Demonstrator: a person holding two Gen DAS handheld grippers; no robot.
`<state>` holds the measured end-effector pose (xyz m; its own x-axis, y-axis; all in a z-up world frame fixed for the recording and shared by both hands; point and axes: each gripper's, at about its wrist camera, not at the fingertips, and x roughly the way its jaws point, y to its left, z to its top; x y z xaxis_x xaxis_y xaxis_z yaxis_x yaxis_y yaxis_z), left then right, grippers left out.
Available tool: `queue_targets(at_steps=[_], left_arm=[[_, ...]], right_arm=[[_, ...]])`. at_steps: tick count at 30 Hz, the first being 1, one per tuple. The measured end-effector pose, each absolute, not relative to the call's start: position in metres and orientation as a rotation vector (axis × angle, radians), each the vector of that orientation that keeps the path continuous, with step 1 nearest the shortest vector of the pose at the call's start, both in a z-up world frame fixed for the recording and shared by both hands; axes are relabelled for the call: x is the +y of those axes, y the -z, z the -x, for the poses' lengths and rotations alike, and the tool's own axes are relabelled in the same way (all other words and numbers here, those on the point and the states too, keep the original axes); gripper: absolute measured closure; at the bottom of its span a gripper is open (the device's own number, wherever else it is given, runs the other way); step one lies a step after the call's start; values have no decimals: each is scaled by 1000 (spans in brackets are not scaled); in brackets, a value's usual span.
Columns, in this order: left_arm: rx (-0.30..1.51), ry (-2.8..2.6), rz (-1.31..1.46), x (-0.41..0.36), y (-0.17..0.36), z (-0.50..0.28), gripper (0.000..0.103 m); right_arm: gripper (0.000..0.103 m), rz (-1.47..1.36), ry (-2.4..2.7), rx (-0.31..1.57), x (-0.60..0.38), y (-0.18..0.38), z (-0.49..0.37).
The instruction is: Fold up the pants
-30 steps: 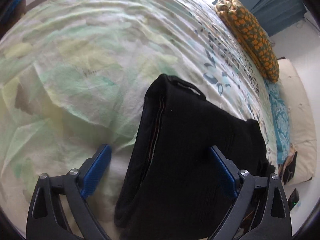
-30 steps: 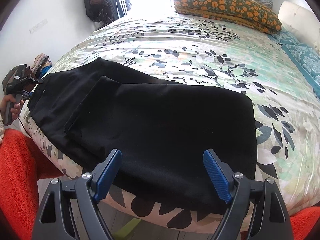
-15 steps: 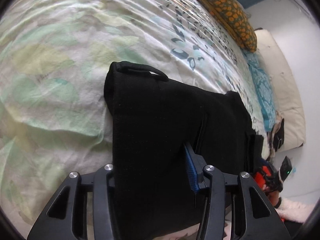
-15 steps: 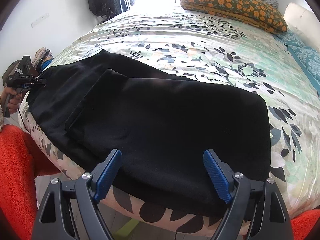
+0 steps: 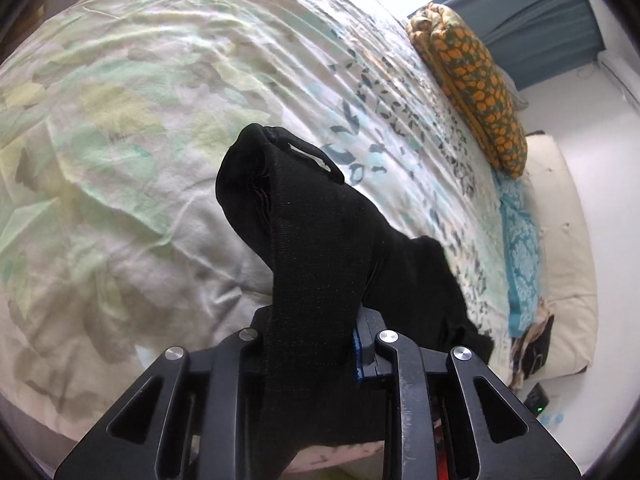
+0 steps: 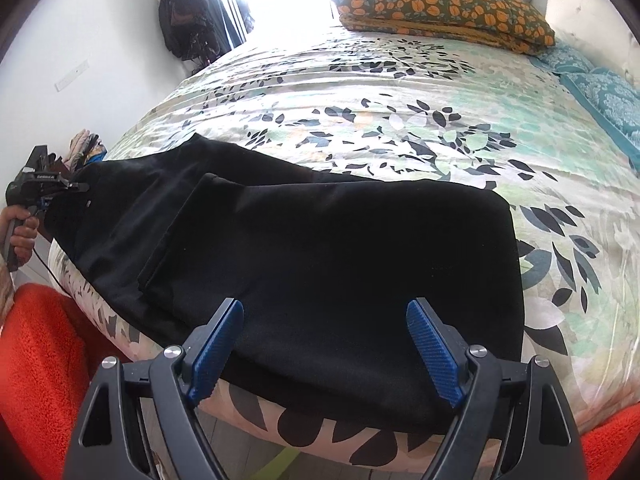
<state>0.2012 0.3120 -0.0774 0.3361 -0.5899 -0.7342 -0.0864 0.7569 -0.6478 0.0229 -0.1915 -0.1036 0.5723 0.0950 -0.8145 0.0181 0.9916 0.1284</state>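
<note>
Black pants (image 6: 328,264) lie folded lengthwise along the near edge of a bed, the legs doubled over the waist part. My left gripper (image 5: 312,344) is shut on the waistband end of the pants (image 5: 316,240) and lifts it off the cover, a belt loop showing at its top. In the right wrist view the left gripper (image 6: 36,188) shows at the far left, at the pants' waist end. My right gripper (image 6: 324,344) is open and empty, just above the pants' near edge at the folded end.
The bed has a floral leaf cover (image 6: 400,92). An orange patterned pillow (image 6: 444,8) and a teal pillow (image 6: 600,84) lie at the head end. An orange fuzzy sleeve (image 6: 36,364) is below left. A dark bag (image 6: 180,20) hangs on the wall.
My left gripper closed on the waistband end and raised it off the bed, so the cloth bunches upright. My right gripper stayed open and moved slightly closer over the pants.
</note>
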Motion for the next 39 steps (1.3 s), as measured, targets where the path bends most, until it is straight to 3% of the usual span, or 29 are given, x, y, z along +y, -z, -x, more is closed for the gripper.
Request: queue_targets(at_steps=[14,27,30,32,36,39], left_arm=[[1115,631,751,152,-27,-138,81],[1216,632,588,-48,12,-133,80],[1230,585,434,-90,29,-132,59],[1273,603,341,-122,46,-127,34],[1269,732,364,-143,43,-102,34],[1168,730,369,-115,16,-97,27]], right_arm=[[18,-376,-15,863,-245,84,-18],[16,-589,88,779,-317,71,13],[13,-641,112,762,-334,70,21],[13,-679,122,759,-344,72,25],[13,-761,137,747,-359,77,33],[13,-818,153,744,-370,82,40]])
